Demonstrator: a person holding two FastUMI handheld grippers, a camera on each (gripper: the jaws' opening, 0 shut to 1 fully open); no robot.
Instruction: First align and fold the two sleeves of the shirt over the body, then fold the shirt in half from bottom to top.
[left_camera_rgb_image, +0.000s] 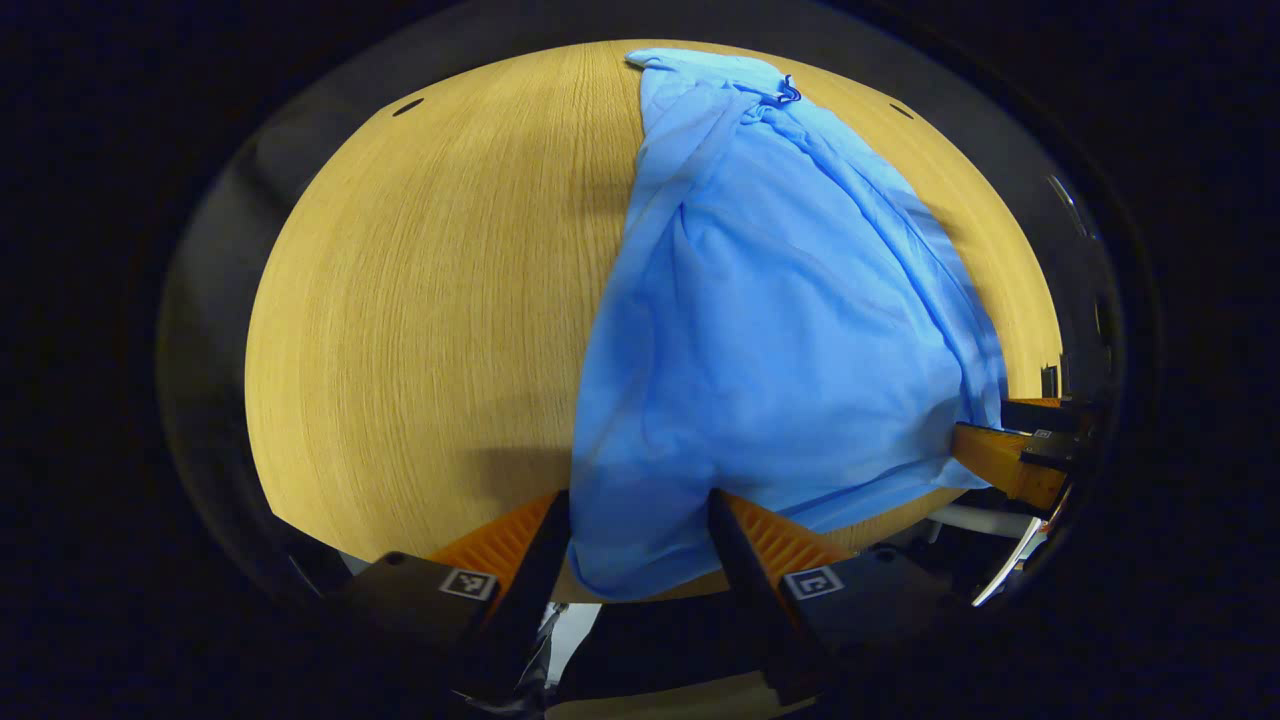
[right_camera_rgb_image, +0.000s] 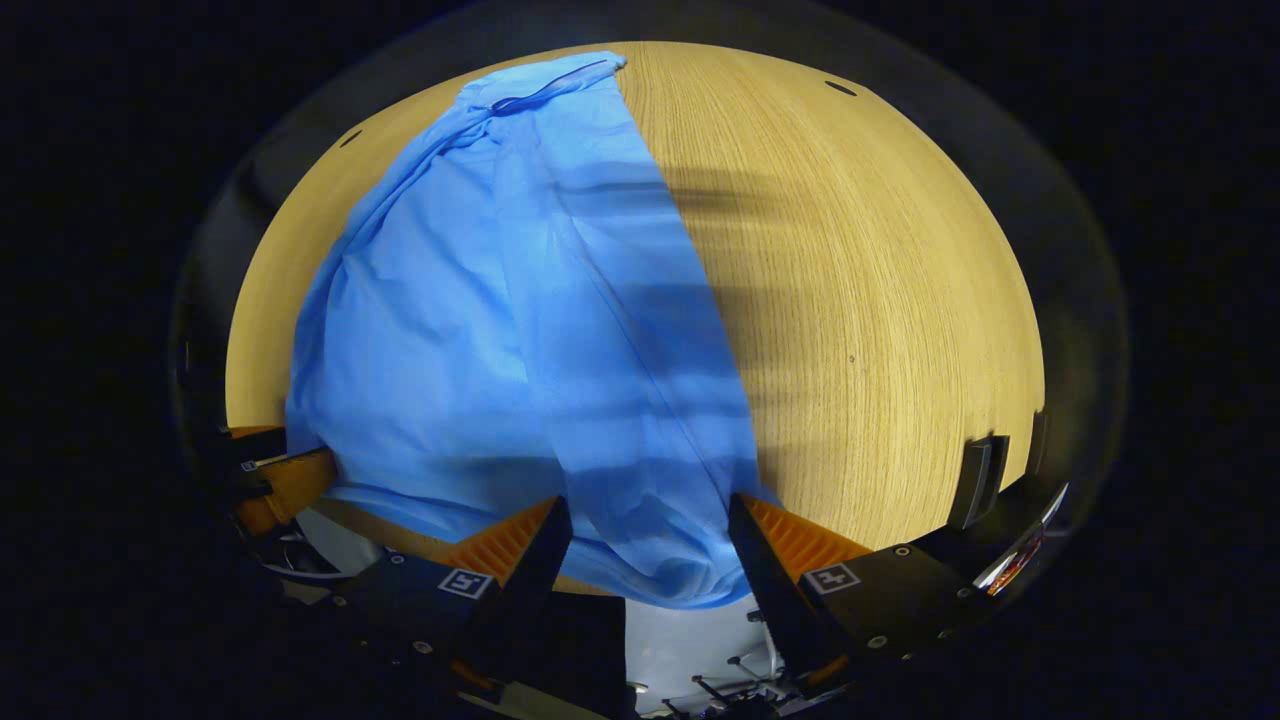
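In the left gripper view, bare table (left_camera_rgb_image: 420, 300) takes up the left half, its wood grain running away from us. A shadow lies on it just left of our left gripper (left_camera_rgb_image: 640, 520). The two fingers stand wide apart at the bottom, and the near hem of the shirt (left_camera_rgb_image: 780, 330) hangs down between them over the table's near edge. The cloth fills the gap, but we cannot tell whether either finger presses on it. The shirt lies right of centre, narrowing toward the far edge, where its collar (left_camera_rgb_image: 785, 95) sits bunched. At the far right, the other gripper (left_camera_rgb_image: 1010, 460) shows at the shirt's lower right corner, right against the cloth; we cannot tell its hold from here.

In the right gripper view, the other gripper (right_camera_rgb_image: 285, 480) shows at the far left, at the shirt's lower left corner. The shirt (right_camera_rgb_image: 500, 330) spreads across the left and middle, with long creases running from the collar (right_camera_rgb_image: 545, 90) at the far edge down to the hem. The hem hangs over the near edge between the fingers of our right gripper (right_camera_rgb_image: 650, 530), which are spread wide; again we cannot tell whether they pinch the cloth. Shadow bands cross the shirt's right side and the table (right_camera_rgb_image: 880, 300) beside it.
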